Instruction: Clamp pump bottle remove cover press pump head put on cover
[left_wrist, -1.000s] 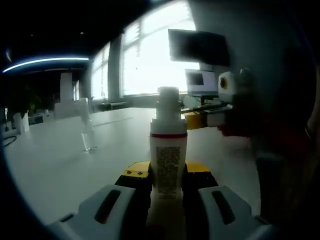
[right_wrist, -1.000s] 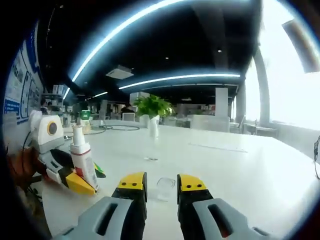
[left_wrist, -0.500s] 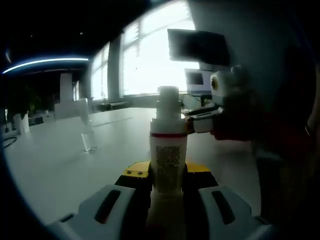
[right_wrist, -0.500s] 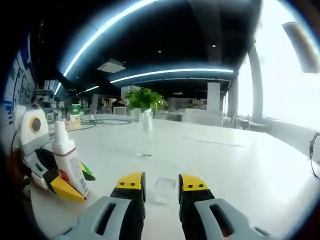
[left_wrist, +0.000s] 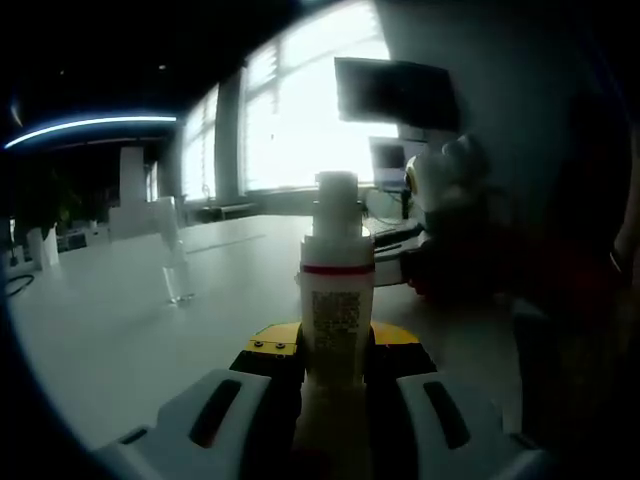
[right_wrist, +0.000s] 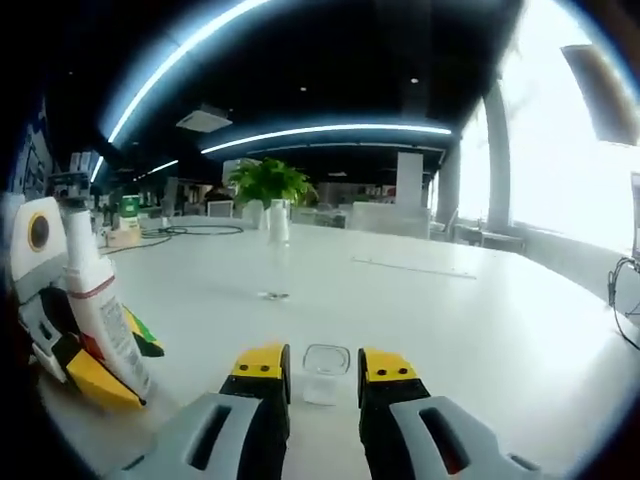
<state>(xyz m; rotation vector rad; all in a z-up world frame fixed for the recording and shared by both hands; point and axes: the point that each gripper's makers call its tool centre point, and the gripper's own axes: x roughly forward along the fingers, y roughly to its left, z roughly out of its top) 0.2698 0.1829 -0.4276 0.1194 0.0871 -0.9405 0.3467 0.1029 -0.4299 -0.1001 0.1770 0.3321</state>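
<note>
Left gripper (left_wrist: 335, 375) jaws clamp the pump bottle (left_wrist: 336, 300) upright between them, right gripper (right_wrist: 325, 375) jaws pinch the clear cover (right_wrist: 325, 362), which could slip out mid-carry over the table (right_wrist: 450, 310).

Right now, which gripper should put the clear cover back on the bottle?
Probably the right gripper: the clear cover sits between its jaws, while the left gripper is clamped on the pump bottle.
</note>
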